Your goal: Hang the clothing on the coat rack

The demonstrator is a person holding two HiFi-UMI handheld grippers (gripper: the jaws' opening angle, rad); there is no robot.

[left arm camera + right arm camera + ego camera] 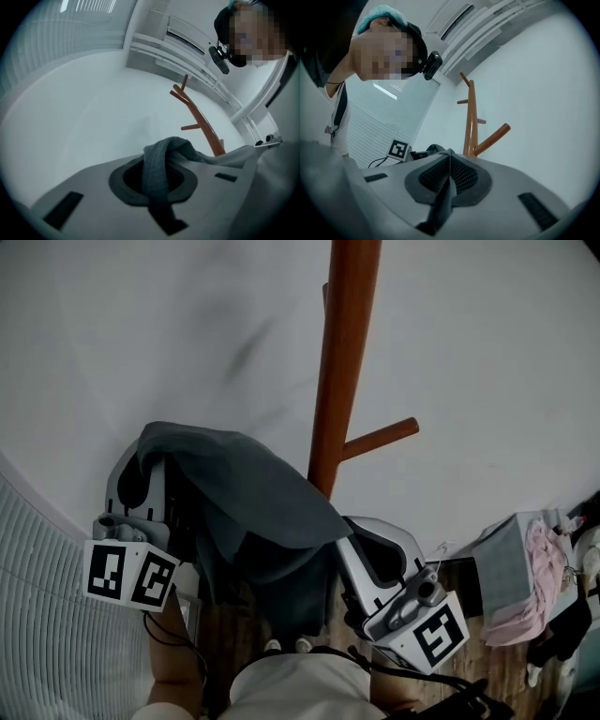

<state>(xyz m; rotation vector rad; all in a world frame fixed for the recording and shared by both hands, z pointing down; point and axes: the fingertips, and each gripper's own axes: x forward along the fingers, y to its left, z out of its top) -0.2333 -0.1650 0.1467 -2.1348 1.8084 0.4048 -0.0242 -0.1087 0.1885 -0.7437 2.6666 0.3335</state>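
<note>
A dark grey garment (253,498) hangs stretched between my two grippers, just in front of the coat rack's brown pole (345,362). One bare peg (380,439) juts right, above my right gripper. My left gripper (150,465) is shut on a bunched fold of the garment (159,168), and the cloth covers its tips. My right gripper (345,538) is shut on a thin edge of the garment (443,201). In the left gripper view the coat rack (201,122) stands beyond the jaws. It also rises close behind the jaws as the coat rack (470,122) in the right gripper view.
A white wall (487,352) stands behind the rack. A ribbed white panel (37,559) lies at lower left. At right, a grey box (511,568) holds a pink cloth (539,577) on the wooden floor. The person's torso (300,690) is at the bottom.
</note>
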